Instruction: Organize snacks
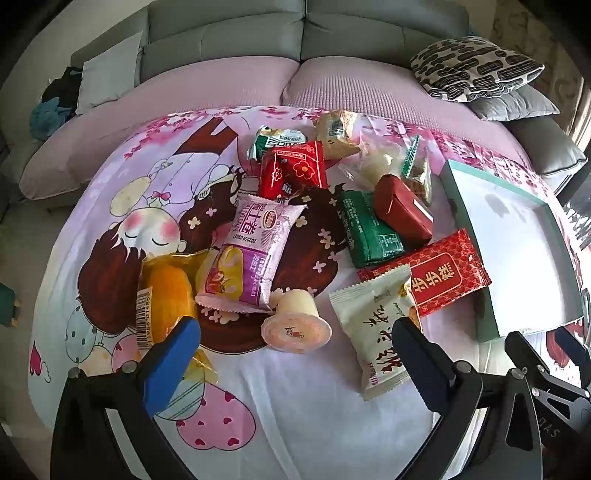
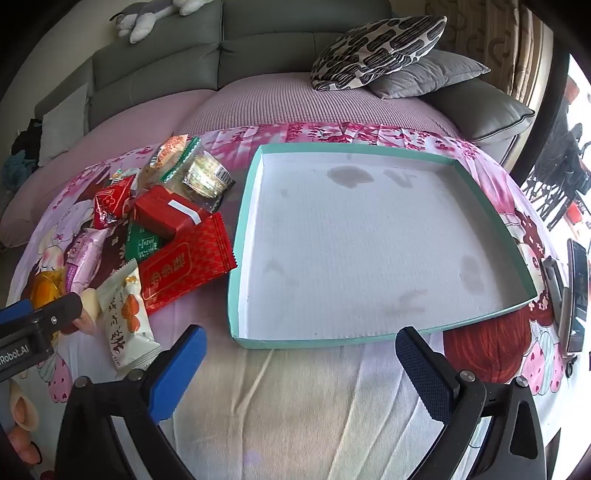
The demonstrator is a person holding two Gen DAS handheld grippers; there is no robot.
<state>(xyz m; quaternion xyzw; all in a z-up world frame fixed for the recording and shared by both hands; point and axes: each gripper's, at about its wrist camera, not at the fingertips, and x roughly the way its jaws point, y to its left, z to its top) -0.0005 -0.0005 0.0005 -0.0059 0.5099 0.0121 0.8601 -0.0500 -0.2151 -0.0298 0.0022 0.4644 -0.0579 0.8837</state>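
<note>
A pile of wrapped snacks lies on a cartoon-print cloth [image 1: 295, 406]. It includes a pink packet [image 1: 255, 254], an orange pastry [image 1: 170, 295], a jelly cup [image 1: 295, 325], a white packet [image 1: 376, 332], a flat red packet [image 1: 439, 273], a green packet [image 1: 369, 229] and a dark red box [image 1: 402, 210]. My left gripper [image 1: 295, 332] hangs open just above the jelly cup, holding nothing. To the right sits an empty teal-rimmed white box [image 2: 369, 240]. My right gripper [image 2: 301, 338] is open over its near rim, nothing between its fingers.
A grey sofa [image 1: 295, 37] with a pink cover runs behind the cloth. On it lie a black-and-white patterned cushion [image 2: 376, 51], a grey cushion [image 2: 432, 74] and a plush toy [image 2: 147, 18]. A phone [image 2: 576, 295] stands at the cloth's right edge.
</note>
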